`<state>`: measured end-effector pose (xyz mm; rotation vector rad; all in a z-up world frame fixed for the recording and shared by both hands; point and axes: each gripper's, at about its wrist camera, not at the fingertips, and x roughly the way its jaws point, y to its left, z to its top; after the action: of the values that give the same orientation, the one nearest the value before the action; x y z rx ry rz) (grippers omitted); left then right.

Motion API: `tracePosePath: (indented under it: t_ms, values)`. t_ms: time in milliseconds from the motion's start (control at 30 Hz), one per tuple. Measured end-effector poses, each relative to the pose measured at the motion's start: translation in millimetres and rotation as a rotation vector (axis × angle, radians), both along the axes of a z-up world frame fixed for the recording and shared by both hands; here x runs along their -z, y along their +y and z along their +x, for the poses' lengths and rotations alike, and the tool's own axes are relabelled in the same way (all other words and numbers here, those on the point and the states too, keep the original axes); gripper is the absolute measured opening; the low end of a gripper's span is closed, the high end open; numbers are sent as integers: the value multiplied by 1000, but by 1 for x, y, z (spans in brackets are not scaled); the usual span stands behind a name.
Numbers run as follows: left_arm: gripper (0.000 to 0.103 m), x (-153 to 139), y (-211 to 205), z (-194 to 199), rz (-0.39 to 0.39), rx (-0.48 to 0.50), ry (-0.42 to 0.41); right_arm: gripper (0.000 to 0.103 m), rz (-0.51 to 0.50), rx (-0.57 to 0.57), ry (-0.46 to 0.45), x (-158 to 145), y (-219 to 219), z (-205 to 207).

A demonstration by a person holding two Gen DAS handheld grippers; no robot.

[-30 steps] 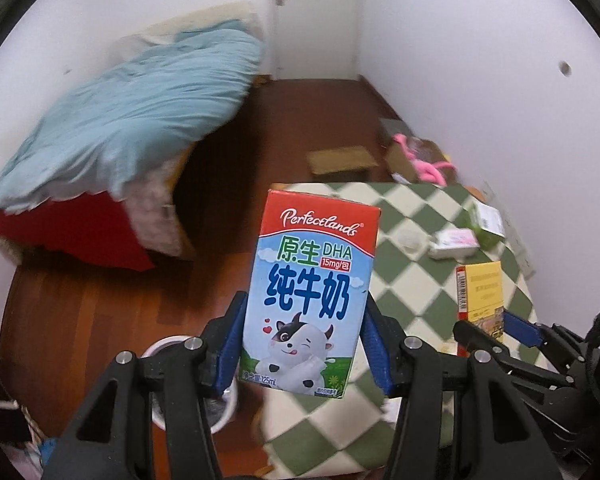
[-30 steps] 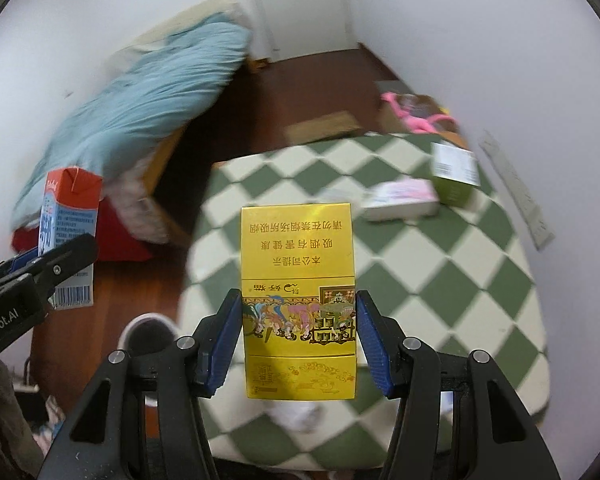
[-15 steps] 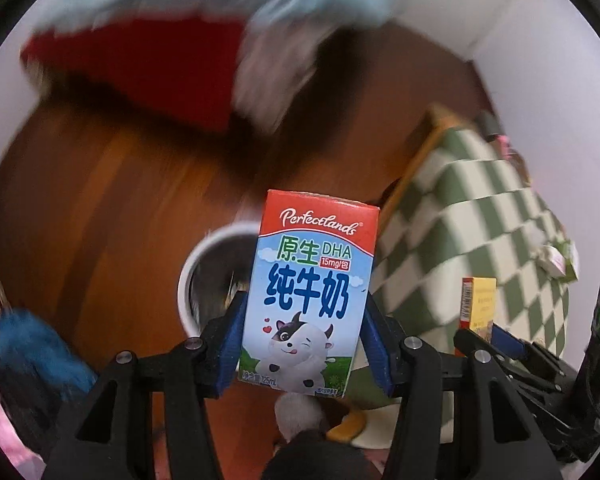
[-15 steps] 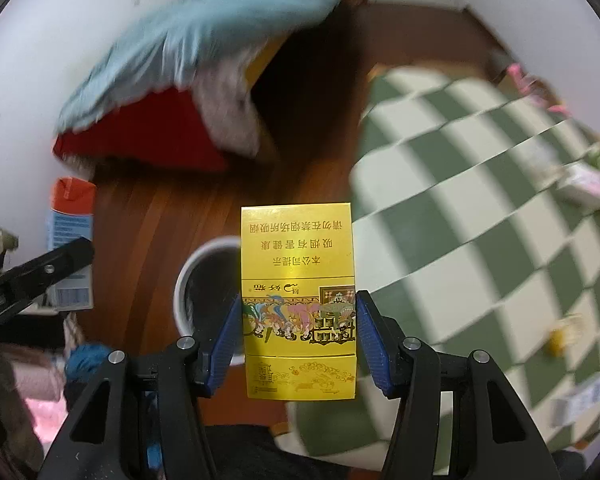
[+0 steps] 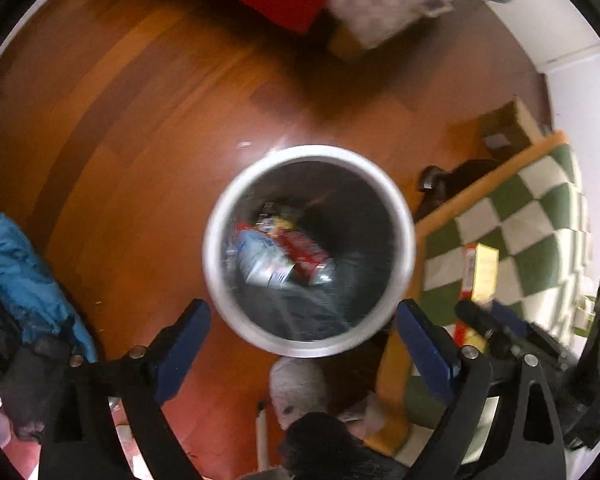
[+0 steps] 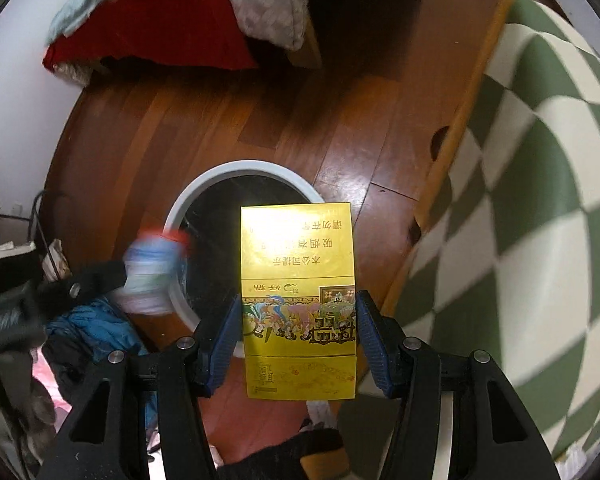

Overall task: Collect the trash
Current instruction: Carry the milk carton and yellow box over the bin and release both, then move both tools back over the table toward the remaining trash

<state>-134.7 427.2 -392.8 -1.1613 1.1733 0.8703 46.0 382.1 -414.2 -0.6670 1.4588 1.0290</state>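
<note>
Our left tongs (image 5: 303,330) are matte black, each arm an angular frame with a long cut-out window near its base. Their two fingers (image 5: 183,347) carry dark blue pads with a finely ribbed face. A round silver screw head sits on each arm just behind its pad, with a second one further out along the frame.

Our right tongs (image 6: 296,340) are built the same way: black angular arms with triangular cut-outs, ribbed blue pads (image 6: 220,342) on the inner faces, and two silver screws per side. Both pairs have a dull plastic finish with hard, straight edges.
</note>
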Motion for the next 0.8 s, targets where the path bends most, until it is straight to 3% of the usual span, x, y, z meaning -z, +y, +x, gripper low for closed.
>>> tracePosePath:
  t_ms: [133,167,200,233,300,467,633,800]
  values:
    - [94,-5,-6,-22,82,-41,65,60,-38,-50,16,25,23,-8]
    - [94,-9,-9,-26,115,-48,88,66,-45,-57,22,29,26,-9]
    - [94,-12,-12,-28,139,-47,102,91,-51,-64,33,35,31,-9]
    - [94,-14,-15,-29,160,-42,121,103,-52,-63,38,39,33,-9]
    - [94,-19,-22,-34,203,-43,170,103,-46,-68,24,40,34,-14]
    - [94,-26,-36,-39,224,-36,181,103,-42,-72,6,37,27,-17]
    - [94,-34,-52,-30,238,-2,189,103,15,-52,14,13,9,-16]
    - [94,-59,-65,-23,270,6,171,103,54,-52,-65,-24,-9,-18]
